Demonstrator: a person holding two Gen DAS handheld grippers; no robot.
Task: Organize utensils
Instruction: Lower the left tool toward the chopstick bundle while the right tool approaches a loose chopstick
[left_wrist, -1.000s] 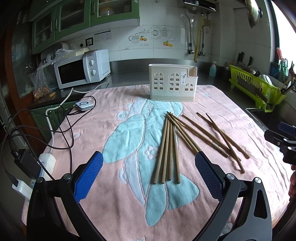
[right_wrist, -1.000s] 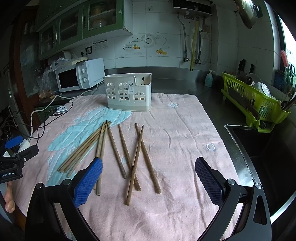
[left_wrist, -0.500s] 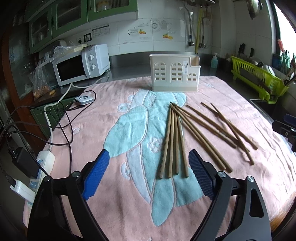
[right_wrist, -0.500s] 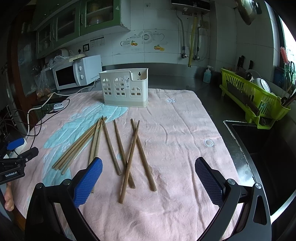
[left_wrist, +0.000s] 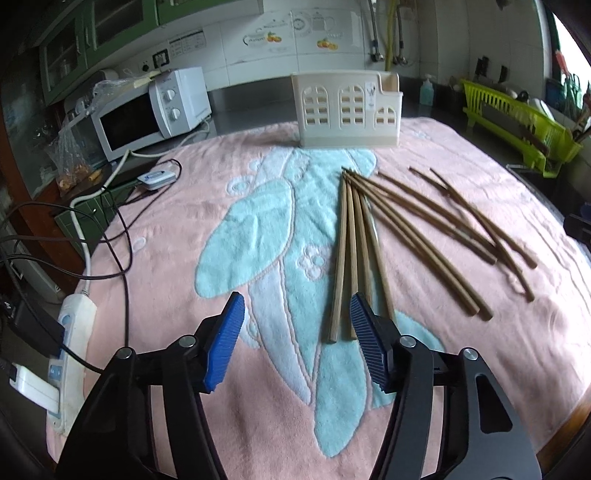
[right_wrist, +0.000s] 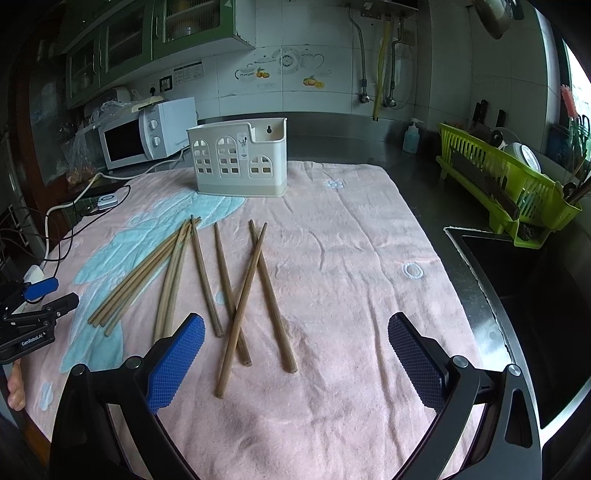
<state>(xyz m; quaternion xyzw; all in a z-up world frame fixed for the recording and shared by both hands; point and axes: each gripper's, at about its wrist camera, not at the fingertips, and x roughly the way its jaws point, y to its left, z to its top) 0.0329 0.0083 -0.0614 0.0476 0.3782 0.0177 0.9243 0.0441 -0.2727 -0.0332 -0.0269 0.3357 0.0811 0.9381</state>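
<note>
Chopsticks (left_wrist: 351, 254) lie just ahead and right of the left gripper (left_wrist: 295, 343), long axes running away toward the holder (left_wrist: 347, 110); its jaws stand apart, empty, the right pad beside their near ends. Right-wrist view: the right gripper (right_wrist: 295, 365), released wide, straddles crossed chopsticks (right_wrist: 255, 291) on the towel-covered worktop (right_wrist: 351, 258), unobstructed.

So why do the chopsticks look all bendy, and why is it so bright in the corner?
Left wrist view: the fisheye lens curves the chopsticks near the edge, and window glare washes out the top right. Right wrist view: chopsticks near the centre look straighter.
</note>
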